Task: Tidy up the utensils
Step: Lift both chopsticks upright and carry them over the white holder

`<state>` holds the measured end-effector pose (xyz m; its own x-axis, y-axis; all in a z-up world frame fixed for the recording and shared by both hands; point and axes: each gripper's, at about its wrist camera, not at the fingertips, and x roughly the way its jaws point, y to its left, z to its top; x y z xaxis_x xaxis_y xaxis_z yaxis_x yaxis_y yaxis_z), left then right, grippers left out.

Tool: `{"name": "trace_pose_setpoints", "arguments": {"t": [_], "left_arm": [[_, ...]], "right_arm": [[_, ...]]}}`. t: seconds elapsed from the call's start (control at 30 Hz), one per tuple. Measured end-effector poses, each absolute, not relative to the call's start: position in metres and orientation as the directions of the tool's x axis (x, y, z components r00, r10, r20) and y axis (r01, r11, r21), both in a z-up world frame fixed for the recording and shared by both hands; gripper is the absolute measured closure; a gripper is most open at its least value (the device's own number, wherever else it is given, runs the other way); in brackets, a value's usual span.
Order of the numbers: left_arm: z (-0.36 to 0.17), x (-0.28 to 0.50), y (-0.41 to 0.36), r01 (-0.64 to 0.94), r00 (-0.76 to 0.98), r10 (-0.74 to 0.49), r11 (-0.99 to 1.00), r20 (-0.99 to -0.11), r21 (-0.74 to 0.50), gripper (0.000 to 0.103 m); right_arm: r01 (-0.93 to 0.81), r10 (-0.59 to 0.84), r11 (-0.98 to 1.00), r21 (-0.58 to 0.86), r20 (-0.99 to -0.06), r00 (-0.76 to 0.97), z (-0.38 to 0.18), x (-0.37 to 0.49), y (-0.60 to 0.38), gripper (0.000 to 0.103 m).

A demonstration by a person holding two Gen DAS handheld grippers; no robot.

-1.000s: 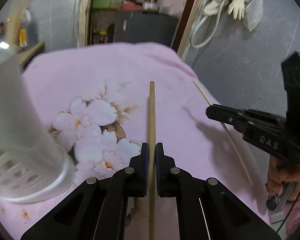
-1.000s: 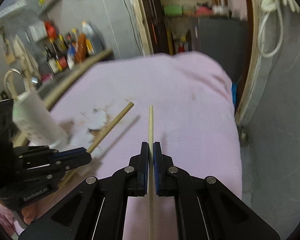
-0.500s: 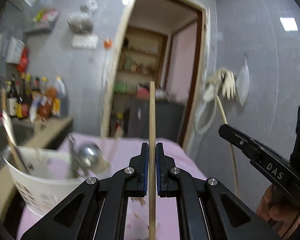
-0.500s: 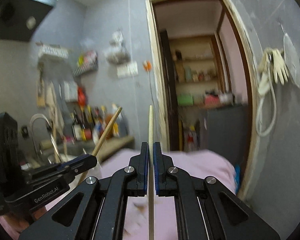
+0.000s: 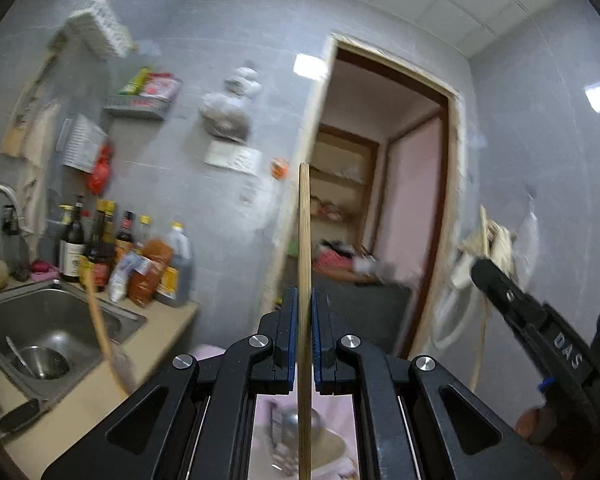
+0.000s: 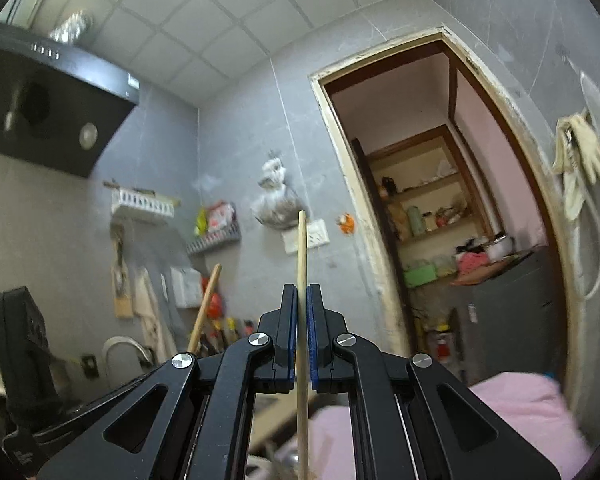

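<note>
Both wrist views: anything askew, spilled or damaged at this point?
Nothing stands out. The left gripper is shut on a chopstick that runs straight out between its pads, and the right gripper is shut on another chopstick the same way. Both views are motion-blurred, so finer damage cannot be judged.

A light wooden chopstick (image 5: 304, 240) is clamped between the left gripper's (image 5: 304, 312) closed pads, running straight out past the fingertips and back beneath the jaws. A paler, thinner chopstick (image 6: 301, 256) sits the same way in the closed right gripper (image 6: 301, 308).
</note>
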<state>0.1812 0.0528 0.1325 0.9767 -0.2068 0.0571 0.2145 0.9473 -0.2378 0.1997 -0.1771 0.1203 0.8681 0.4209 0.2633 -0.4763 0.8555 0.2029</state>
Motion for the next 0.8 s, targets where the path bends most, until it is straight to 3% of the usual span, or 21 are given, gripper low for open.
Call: {"name": "trace_pose_setpoints", "arguments": {"t": [0.13,0.37,0.8], "left_arm": [[0.134,0.186,0.077,0.134,0.989,-0.116,0.968,0.096,-0.211,0.099],[0.111,0.205,0.129,0.19,0.977,-0.133,0.899,0.168,-0.393,0.099],[0.088,0.215,0.149,0.074,0.987,0.011,0.855,0.161,-0.513,0.099]], "right_arm": [[-0.515,0.449,0.826,0.228,0.287,0.846,0.112,0.217,-0.159,0.1],[-0.53,0.469,0.822,0.207,0.281,0.837,0.093,0.24,-0.14,0.1],[-0.509,0.451,0.815,0.276,0.249,0.857,0.079,0.264,-0.145,0.1]]}}
